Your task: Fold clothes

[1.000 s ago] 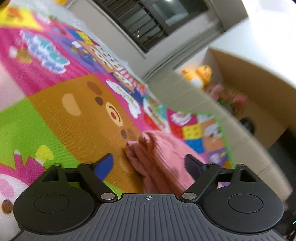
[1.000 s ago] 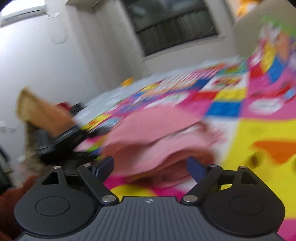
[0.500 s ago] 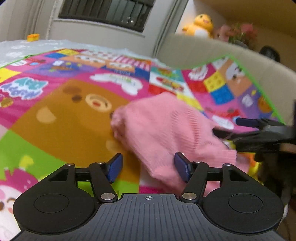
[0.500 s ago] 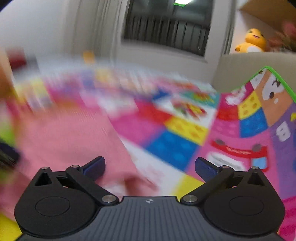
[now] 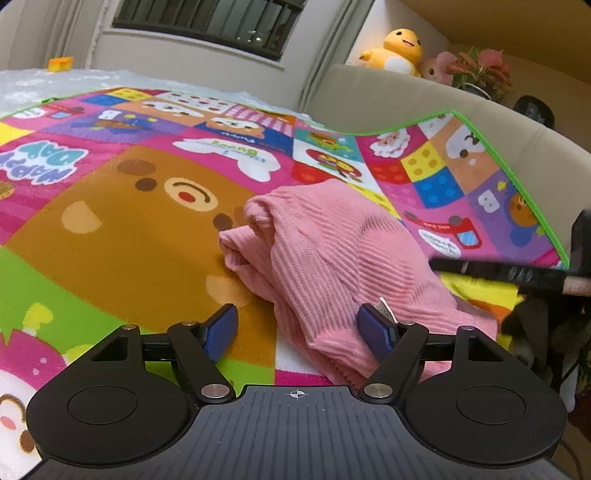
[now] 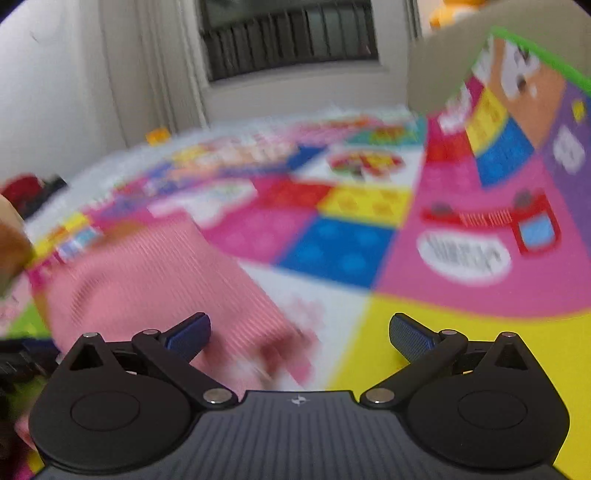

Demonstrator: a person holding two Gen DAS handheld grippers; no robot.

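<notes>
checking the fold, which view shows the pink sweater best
The left wrist view: the pink sweater lies sharp, its ribbing and bunched folds clear on the play mat. The right wrist view shows it motion-blurred and cut off.

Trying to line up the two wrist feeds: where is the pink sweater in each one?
Left wrist: pink sweater sits centre-right on the play mat, reaching down between the fingers.
Right wrist: pink sweater lies lower left, blurred, behind the left finger.
Shared landmark: the barred window at top.
</notes>
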